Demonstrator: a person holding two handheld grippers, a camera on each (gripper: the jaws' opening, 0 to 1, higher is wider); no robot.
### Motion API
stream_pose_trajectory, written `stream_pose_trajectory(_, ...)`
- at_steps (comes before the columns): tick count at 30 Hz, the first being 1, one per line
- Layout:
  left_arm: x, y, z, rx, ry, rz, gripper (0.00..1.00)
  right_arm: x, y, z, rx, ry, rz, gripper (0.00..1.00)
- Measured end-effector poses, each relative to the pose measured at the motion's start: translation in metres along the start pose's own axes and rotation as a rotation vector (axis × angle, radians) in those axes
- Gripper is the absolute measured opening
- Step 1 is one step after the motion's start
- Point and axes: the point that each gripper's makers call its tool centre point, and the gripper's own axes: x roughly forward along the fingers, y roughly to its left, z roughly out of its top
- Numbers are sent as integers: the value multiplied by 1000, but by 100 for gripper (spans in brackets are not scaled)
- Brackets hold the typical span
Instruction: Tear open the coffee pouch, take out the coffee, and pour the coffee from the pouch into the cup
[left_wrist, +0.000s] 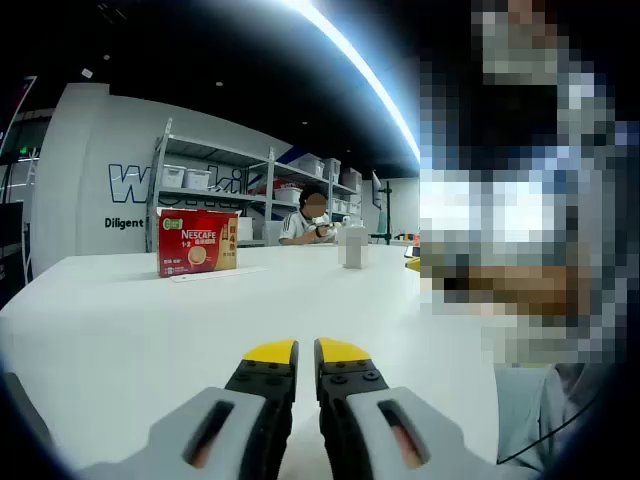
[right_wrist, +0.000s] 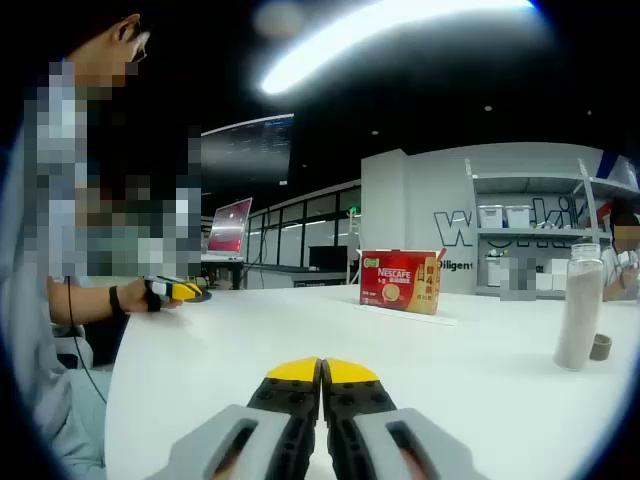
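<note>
I am looking across a broad white tabletop (left_wrist: 120, 330), where a red Nescafe coffee box (left_wrist: 197, 242) is standing upright well ahead of me, white lettering on its front, with a thin white strip lying just before it. In the right gripper view a tall frosted bottle (right_wrist: 579, 308) is standing off to the right. My left hand-held gripper (left_wrist: 306, 352) and right hand-held gripper (right_wrist: 321, 371) are both hovering low, yellow-tipped jaws pressed together on nothing.

We read "NESCAFE" in white on the red box (left_wrist: 197, 242) standing on the counter (left_wrist: 120, 320), with "1+2" beneath it. On the wall (left_wrist: 90, 170) behind, we made out "Diligent" under large, partly hidden blue letters.
</note>
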Motion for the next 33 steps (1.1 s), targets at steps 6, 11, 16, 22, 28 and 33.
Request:
stream_pose_trajectory(6,1,-1,1,-8,-5,2,4,1,2,1,-3,-4,8,2)
stream_pose_trajectory(11,1,-2,1,-5,-1,0,4,1,3,1,-9,-1,8,2)
stream_pose_trajectory(16,1,-2,0,-4,1,-2,4,1,3,-1,-18,7,8,2)
stream_pose_trajectory(22,1,-1,-1,-8,3,-3,4,2,4,-1,-23,7,7,2)
stream_pose_trajectory(28,2,0,-2,-7,9,-3,4,1,3,-1,-26,7,7,2)
stream_pose_trajectory(33,2,0,-2,-2,11,-5,4,2,5,-1,-30,9,9,2)
